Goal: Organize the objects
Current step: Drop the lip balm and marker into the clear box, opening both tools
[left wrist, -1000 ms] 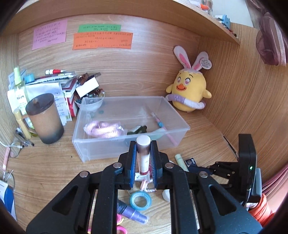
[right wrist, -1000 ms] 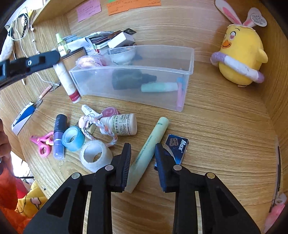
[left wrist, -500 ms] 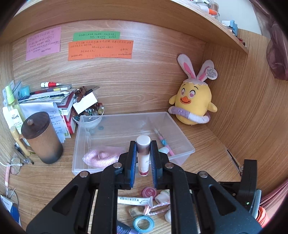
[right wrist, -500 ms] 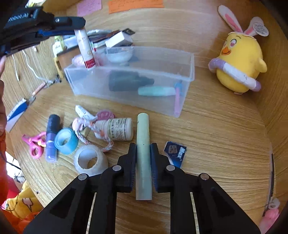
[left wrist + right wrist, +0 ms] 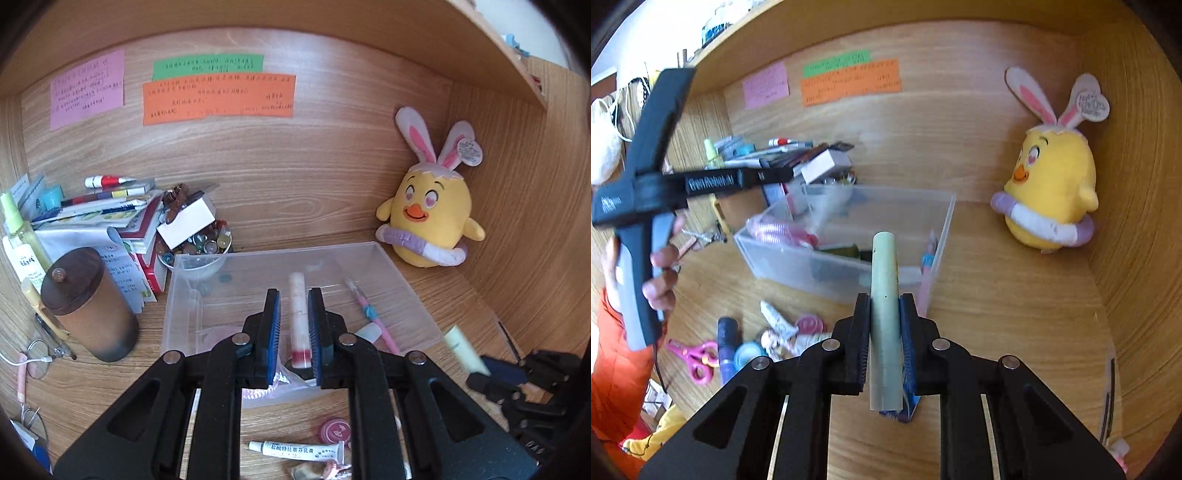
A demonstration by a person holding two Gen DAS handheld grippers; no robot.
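Observation:
My left gripper (image 5: 294, 306) is open above the clear plastic bin (image 5: 402, 280). The white tube with a red band (image 5: 298, 321) lies in the bin below the jaws, free of them. My right gripper (image 5: 885, 325) is shut on a pale green tube (image 5: 884, 291) and holds it lifted in front of the bin (image 5: 846, 273). The green tube also shows at the right of the left wrist view (image 5: 463, 349). A pink pen (image 5: 367, 310), a pink pouch (image 5: 775, 230) and a dark item lie in the bin.
A yellow chick plush (image 5: 430, 218) sits in the back right corner. A brown lidded cup (image 5: 88, 306), stacked books and a bowl of beads (image 5: 201, 243) stand left of the bin. Loose items lie on the desk in front: pink scissors (image 5: 696, 358), blue tape, an ointment tube (image 5: 295, 448).
My left gripper opened and the white tube dropped into the bin. My right gripper lifted the green tube off the desk and moved it toward the bin.

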